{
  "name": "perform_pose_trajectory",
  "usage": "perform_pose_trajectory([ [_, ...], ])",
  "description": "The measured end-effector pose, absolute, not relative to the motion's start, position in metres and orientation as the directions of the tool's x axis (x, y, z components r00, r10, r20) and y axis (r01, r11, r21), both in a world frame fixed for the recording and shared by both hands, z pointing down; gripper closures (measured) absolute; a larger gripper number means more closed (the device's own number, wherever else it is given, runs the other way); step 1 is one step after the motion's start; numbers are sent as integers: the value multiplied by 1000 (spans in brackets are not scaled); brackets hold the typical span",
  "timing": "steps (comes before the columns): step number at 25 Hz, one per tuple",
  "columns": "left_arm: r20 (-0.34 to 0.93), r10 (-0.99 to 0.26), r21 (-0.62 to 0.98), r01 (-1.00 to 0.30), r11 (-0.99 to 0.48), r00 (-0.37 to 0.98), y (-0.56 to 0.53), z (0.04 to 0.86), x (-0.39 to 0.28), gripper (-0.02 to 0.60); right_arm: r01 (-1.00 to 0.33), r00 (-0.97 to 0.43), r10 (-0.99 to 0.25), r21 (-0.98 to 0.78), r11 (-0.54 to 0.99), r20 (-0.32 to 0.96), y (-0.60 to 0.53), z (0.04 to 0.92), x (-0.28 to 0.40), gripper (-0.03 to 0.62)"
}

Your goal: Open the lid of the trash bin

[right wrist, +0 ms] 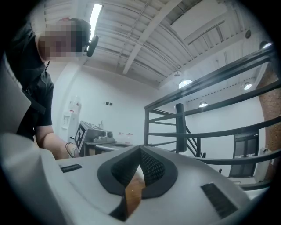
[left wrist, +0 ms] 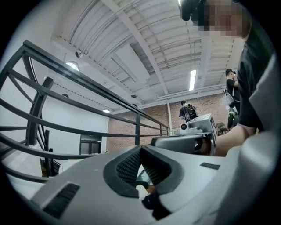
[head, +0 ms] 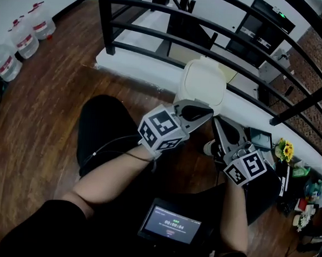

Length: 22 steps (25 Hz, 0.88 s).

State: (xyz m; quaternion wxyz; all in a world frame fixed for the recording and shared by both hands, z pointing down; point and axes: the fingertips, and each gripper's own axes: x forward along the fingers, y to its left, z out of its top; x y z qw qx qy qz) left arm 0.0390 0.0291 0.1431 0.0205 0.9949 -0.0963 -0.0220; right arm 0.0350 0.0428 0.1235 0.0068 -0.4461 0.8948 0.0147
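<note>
The white trash bin (head: 203,83) stands with its lid down against the white ledge under the black railing (head: 212,41), just beyond both grippers. My left gripper (head: 208,113) points at the bin's near side from a short way off, jaws shut with nothing between them. My right gripper (head: 217,122) is held beside it on the right, also shut and empty. Both gripper views look up at the ceiling and railing, so the bin does not show there. The left gripper view (left wrist: 140,148) catches the right gripper's cube (left wrist: 196,129). The right gripper view (right wrist: 140,149) catches the left gripper's cube (right wrist: 87,132).
Water bottles (head: 21,39) line the wall at far left. A dark round object (head: 103,126) lies on the wood floor under my left arm. A small screen (head: 170,224) hangs at my chest. Yellow flowers (head: 285,149) and clutter sit at right. People (left wrist: 188,110) stand far off.
</note>
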Motion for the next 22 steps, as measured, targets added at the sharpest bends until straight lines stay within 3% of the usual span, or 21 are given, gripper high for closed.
perform_pose_trajectory([
  [5, -33, -292, 77, -289, -954, 956, 3, 176, 48, 545, -809, -586, -809, -16, 587, -50, 21, 138, 61, 580],
  [10, -110, -366, 23, -365, -931, 924, -21, 204, 46, 545, -817, -573, -818, -33, 575, -55, -11, 171, 82, 579],
  [22, 91, -405, 76, -412, -908, 910, -49, 363, 66, 545, -784, -610, -789, -88, 614, -71, -38, 286, 89, 580],
])
